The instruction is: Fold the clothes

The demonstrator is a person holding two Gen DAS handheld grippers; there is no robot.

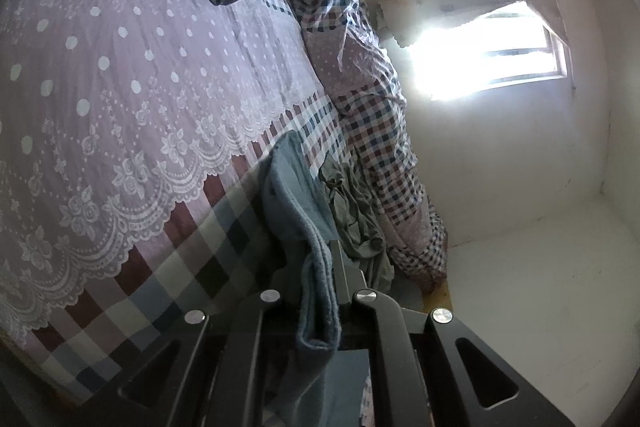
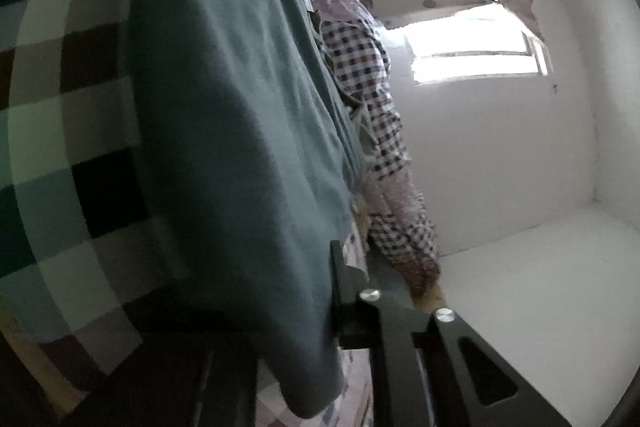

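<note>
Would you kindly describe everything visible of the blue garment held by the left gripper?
The blue garment looks like soft, fleecy knit with a thick hemmed edge. A doubled fold of it is pinched in the left gripper, with its loose end hanging back toward the camera. Farther out it drapes onto the checked bedspread, next to a crumpled grey-green cloth.

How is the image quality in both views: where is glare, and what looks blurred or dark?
Left wrist view: the window is blown out by glare, while the lace-print bedspread stays fairly sharp. Right wrist view: the blue-grey garment fills the frame, dark and blurred; the window glares again. Both show fisheye bending.
</note>
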